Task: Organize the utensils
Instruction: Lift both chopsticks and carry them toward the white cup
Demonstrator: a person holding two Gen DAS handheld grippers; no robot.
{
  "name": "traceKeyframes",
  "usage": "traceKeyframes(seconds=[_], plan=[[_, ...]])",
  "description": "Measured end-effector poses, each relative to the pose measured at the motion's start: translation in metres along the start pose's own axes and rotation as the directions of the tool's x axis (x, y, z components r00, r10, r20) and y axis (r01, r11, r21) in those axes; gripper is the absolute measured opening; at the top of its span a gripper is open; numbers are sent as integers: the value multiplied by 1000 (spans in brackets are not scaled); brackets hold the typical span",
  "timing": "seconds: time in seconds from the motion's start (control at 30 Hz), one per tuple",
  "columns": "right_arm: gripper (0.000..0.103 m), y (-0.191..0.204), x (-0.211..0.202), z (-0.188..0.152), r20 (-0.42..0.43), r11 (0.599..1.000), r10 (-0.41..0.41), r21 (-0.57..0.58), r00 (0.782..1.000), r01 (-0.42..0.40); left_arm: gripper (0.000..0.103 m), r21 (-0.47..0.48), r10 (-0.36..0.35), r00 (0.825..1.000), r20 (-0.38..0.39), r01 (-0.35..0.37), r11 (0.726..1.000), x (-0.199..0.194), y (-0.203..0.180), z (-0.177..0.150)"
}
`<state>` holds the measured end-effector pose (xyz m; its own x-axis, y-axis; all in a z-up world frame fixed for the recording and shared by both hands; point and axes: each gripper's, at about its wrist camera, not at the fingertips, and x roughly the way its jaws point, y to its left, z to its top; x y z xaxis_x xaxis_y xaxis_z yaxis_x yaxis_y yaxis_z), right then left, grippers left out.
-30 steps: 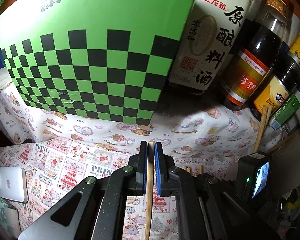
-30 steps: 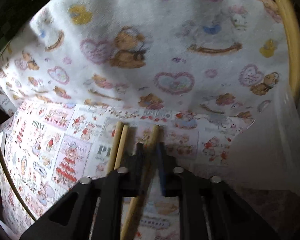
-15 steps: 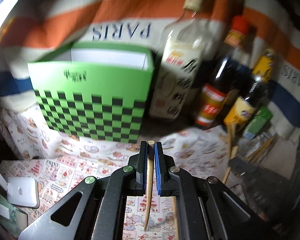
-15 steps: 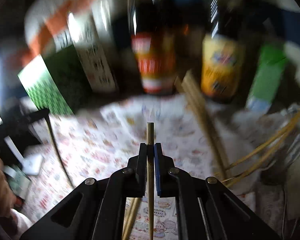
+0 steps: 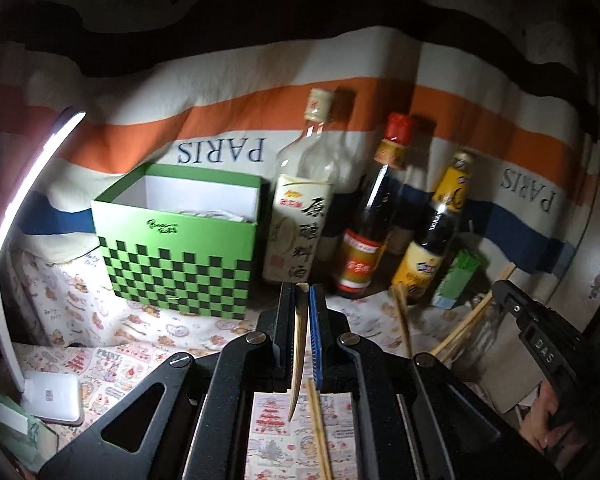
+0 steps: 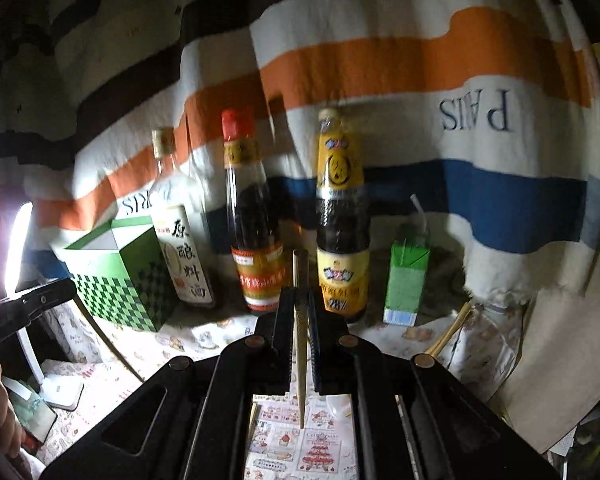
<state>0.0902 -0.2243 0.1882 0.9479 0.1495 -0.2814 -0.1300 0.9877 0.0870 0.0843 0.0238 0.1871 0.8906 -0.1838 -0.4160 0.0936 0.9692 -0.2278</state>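
Left hand-held gripper (image 5: 301,296) clamped on one wooden chopstick (image 5: 297,354), long axis running along the fingers, tapered tip pointing back and down over the bench. Right hand-held gripper (image 6: 300,300) likewise closed on a second chopstick (image 6: 300,332), blunt end poking out far past the fingertips, thin end hanging near. One loose chopstick (image 5: 319,428) lying on the cartoon-print cloth (image 5: 148,320) below the left gripper. Far side: one green checkered box (image 5: 180,268), open-topped, at left; three sauce bottles (image 5: 364,220) in a row to its right; one small green carton (image 6: 406,280) further right. Striped "PARIS" fabric (image 5: 220,120) behind. Lit lamp (image 5: 28,184) at far left. Dim room.
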Motion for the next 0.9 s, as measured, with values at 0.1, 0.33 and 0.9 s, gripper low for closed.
traceKeyframes(seconds=[0.1,0.33,0.9], plan=[[8,-8,-10,1,29,1000,-22,19,999,22,6,23,-14,999,33,13,1000,-7,-9,0],[8,-31,-32,9,144,996,-86,44,986,80,6,73,-14,1000,18,13,997,4,-32,-5],[8,-91,30,5,-89,978,-179,93,980,187,6,106,-234,966,112,222,969,34,-140,16]])
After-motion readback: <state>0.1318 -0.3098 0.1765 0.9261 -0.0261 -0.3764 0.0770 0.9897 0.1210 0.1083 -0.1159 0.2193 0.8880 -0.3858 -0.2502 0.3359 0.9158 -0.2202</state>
